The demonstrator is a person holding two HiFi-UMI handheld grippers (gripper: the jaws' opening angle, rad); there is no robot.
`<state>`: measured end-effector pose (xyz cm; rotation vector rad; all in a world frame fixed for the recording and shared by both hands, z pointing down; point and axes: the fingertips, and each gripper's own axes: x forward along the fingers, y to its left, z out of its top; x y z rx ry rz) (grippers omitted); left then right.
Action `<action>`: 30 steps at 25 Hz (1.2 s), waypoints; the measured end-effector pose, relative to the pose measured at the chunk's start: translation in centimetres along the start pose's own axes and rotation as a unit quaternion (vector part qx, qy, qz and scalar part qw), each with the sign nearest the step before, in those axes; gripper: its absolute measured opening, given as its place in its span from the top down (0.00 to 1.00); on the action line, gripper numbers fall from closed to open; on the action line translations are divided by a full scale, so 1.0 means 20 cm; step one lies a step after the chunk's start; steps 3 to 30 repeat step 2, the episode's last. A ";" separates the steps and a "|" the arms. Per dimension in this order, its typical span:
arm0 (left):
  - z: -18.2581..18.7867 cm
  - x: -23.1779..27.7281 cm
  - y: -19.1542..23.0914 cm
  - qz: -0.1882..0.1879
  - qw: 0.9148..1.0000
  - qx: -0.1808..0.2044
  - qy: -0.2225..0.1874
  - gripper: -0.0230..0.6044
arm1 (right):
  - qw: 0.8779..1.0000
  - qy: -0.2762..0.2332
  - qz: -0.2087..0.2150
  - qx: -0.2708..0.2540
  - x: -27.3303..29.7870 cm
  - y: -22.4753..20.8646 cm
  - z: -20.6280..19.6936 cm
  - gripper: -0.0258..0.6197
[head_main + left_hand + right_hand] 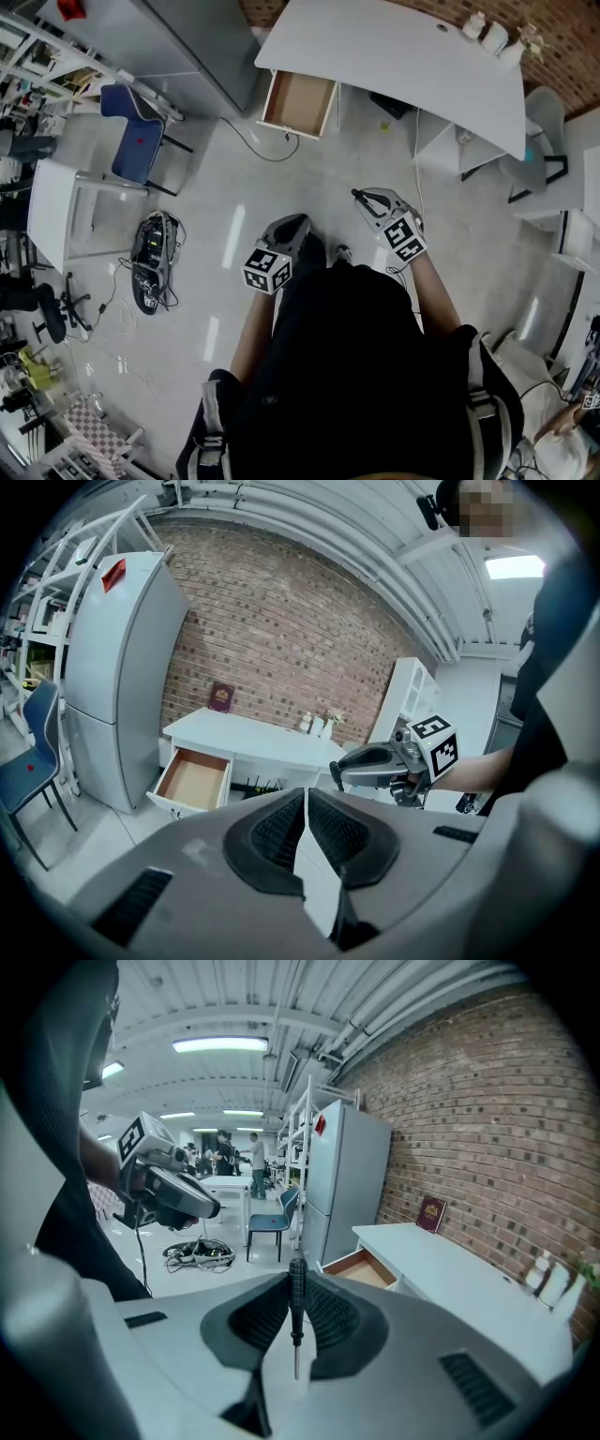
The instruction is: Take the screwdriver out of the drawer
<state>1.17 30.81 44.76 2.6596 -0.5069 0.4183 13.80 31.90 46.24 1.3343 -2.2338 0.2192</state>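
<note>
1. Black in the handle and bare metal in the shaft, the screwdriver [296, 1321] is held out of the drawer [300, 101] and well apart from the bench [394, 56].
2. It is clamped between the pads of the right claw [296, 1283], which is closed on the handle. The handle's end is pointed away from the claw's body and the thin shaft back toward it.
3. The pads of the left claw [306, 803] are brought together, with only a thin slit between them and nothing gripped.
4. Both claws are held side by side in the air over the floor [309, 178], in front of the bench and well apart from it.
5. The drawer is seen pulled out from under one end of the bench, with its brown inside laid open to view.
6. A dark red book [221, 697] is stood at the back of the bench against the brick wall [281, 621]. A few small pale bottles [489, 36] are grouped near the end of the bench away from the drawer.
7. A grey refrigerator [117, 667] is placed just beside the bench's drawer end, and a blue chair [131, 141] is set beyond it, farther from the bench.
8. A tangle of cables [155, 248] is left on the floor, well apart from the bench.
</note>
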 end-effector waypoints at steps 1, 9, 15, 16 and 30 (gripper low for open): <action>0.00 0.00 0.00 0.000 1.000 0.000 0.000 0.93 | 1.000 0.001 0.000 0.000 0.00 0.00 -0.01 0.79; 0.00 0.01 -0.01 -0.001 1.000 0.000 0.000 0.93 | 1.000 0.001 0.000 0.001 -0.01 0.00 -0.01 0.79; 0.00 0.01 -0.01 -0.001 1.000 0.000 0.000 0.93 | 1.000 0.001 0.000 0.001 -0.01 0.00 -0.01 0.79; 0.00 0.01 -0.01 -0.001 1.000 0.000 0.000 0.93 | 1.000 0.001 0.000 0.001 -0.01 0.00 -0.01 0.79; 0.00 0.01 -0.01 -0.001 1.000 0.000 0.000 0.93 | 1.000 0.001 0.000 0.001 -0.01 0.00 -0.01 0.79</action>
